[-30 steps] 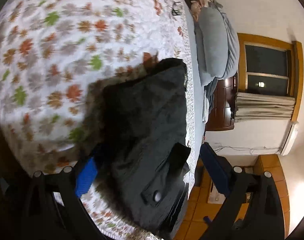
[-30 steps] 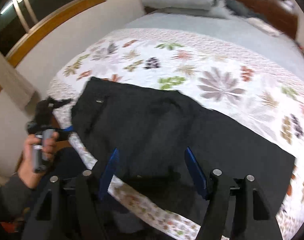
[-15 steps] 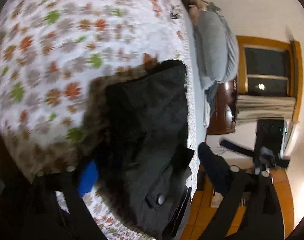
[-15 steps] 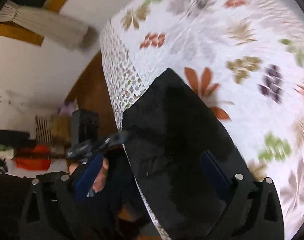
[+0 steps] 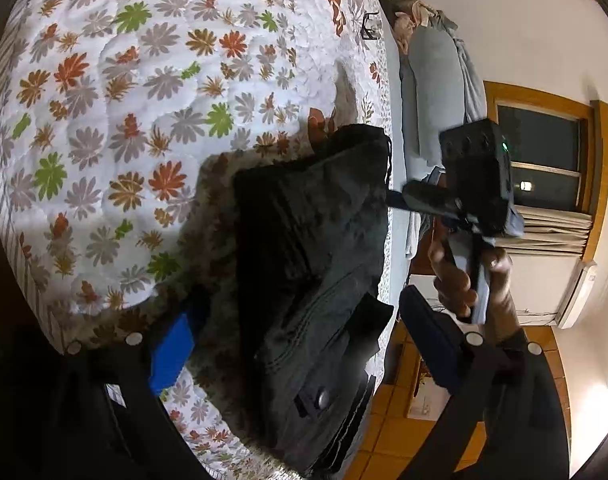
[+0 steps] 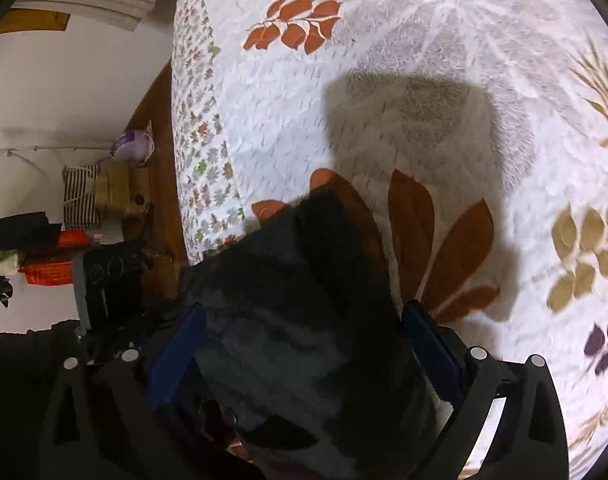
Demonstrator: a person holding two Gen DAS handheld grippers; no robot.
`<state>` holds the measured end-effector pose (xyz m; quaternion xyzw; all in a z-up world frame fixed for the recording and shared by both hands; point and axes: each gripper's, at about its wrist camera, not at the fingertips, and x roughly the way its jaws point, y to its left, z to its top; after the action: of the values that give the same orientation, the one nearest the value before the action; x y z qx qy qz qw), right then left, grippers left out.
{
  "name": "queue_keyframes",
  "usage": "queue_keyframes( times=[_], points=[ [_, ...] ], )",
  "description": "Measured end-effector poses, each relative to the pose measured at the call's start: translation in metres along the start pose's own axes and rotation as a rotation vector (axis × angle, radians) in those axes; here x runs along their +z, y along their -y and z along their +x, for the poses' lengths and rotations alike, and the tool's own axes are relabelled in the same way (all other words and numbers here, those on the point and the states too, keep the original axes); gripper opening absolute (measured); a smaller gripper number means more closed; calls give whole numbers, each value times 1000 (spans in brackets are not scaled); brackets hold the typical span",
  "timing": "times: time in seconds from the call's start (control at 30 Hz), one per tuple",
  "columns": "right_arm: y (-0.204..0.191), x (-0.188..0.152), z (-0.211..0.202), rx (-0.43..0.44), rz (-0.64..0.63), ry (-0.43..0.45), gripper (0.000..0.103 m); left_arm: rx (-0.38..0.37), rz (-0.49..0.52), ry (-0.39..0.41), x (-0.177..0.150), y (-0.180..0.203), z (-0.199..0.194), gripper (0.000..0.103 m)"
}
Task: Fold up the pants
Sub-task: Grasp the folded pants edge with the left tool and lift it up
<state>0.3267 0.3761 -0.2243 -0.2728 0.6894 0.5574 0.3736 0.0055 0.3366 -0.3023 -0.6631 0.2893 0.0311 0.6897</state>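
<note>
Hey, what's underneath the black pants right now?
The black pants lie on a white quilted bedspread with a leaf print, its edge hanging beside them. Whatever part of the quilt sits directly beneath the fabric is hidden.

Matt black woven cloth is seen in the pants (image 5: 304,248), with a dull metal button (image 5: 323,399) at the waistband. A quilted, stitched cotton-like bedspread (image 5: 144,100) is shown beneath; the gripper pads (image 6: 176,354) appear as matt blue rubbery plastic.
</note>
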Motion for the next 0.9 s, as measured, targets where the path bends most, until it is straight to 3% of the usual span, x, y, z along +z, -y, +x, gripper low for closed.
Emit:
queue_keyframes(
  times=[0.2,0.27,0.33,0.43,0.53,0.9],
  points=[
    [5,11,17,-1,-8,-34,99,28,10,-1,-2,13,12,94],
    [4,14,20,-4,-9,-23,85,7,-10,4,0,11,10,92],
    [5,15,18,1,-1,-7,53,13,2,13,-1,10,6,58],
    [0,11,11,-22,-2,3,33,38,40,1,-4,17,8,32],
    [-11,0,-8,-34,-5,40,26,31,64,12,-5,23,6,21],
    [-46,-54,-88,-131,9,185,24,-4,262,47,-25,88,-5,15]
  ],
)
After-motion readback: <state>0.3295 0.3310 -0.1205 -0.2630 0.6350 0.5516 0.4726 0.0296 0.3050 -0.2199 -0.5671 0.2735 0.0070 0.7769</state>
